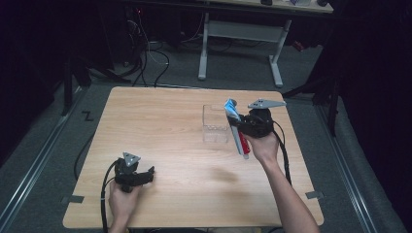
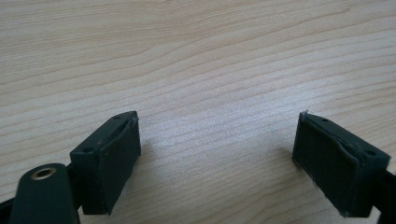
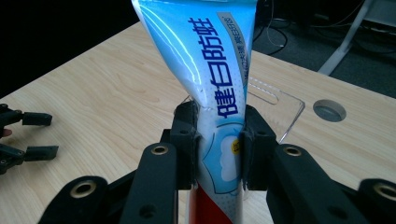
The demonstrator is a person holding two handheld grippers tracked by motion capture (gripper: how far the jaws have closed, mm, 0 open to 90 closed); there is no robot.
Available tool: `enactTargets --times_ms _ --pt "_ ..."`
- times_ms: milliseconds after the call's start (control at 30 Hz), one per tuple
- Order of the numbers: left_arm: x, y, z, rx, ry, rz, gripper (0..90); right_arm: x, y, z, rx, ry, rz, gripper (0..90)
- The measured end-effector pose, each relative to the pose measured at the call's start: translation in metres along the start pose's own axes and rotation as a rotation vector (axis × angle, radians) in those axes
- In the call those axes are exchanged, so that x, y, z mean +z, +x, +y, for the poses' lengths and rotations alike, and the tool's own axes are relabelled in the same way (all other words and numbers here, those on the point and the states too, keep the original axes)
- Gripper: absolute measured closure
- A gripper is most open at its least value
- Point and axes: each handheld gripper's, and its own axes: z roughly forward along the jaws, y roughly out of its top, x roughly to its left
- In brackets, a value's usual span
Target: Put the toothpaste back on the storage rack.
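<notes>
Right now the right gripper [image 3: 218, 144] has its jaws clamped on a blue, white and red toothpaste tube [image 3: 212, 70], held in the air just beside the clear plastic box [image 1: 215, 124] on the wooden bench [image 1: 160, 121], on the box's right. Well apart from the box, toward the near left corner of the bench, the left gripper [image 2: 217, 158] sits low over bare wood with its jaws wide and nothing between them.
</notes>
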Motion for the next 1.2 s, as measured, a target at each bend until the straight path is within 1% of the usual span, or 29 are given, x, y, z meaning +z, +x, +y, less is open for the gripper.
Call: enactTargets --times_ms 100,333,533,567,600,667,767,900,1033,1067,1200 --pt "0.0 0.0 0.0 0.0 0.0 0.0 15.4 0.0 -0.002 0.004 0.0 -0.003 -0.008 71.1" --pt "0.0 0.0 0.0 0.0 -0.001 0.0 15.4 0.004 -0.006 0.013 0.016 -0.012 -0.009 71.0" --pt "0.0 0.0 0.0 0.0 -0.001 0.0 15.4 0.01 -0.007 0.02 0.018 -0.018 -0.017 71.0" --pt "0.0 0.0 0.0 0.0 -0.001 0.0 15.4 0.01 -0.007 0.021 0.013 -0.022 -0.019 71.0" --pt "0.0 0.0 0.0 0.0 -0.001 0.0 15.4 0.01 -0.007 0.022 0.021 -0.027 -0.019 71.0" --pt "0.0 0.0 0.0 0.0 -0.001 0.0 15.4 0.011 -0.008 0.024 0.022 -0.028 -0.022 71.0" --pt "0.0 0.0 0.0 0.0 -0.001 0.0 15.4 0.012 -0.008 0.028 0.017 -0.025 -0.036 71.0" --pt "0.0 0.0 0.0 0.0 -0.001 0.0 15.4 0.014 -0.009 0.033 0.023 -0.032 -0.027 71.1" --pt "0.0 0.0 0.0 0.001 -0.001 0.0 15.4 0.016 -0.008 0.037 0.018 -0.033 -0.032 71.1" --pt "0.0 0.0 0.0 0.003 0.0 -0.001 15.4 0.018 -0.008 0.041 0.021 -0.038 -0.025 71.1" --pt "0.0 0.0 0.0 0.004 0.0 -0.002 15.5 0.02 -0.008 0.047 0.017 -0.047 -0.024 71.1"
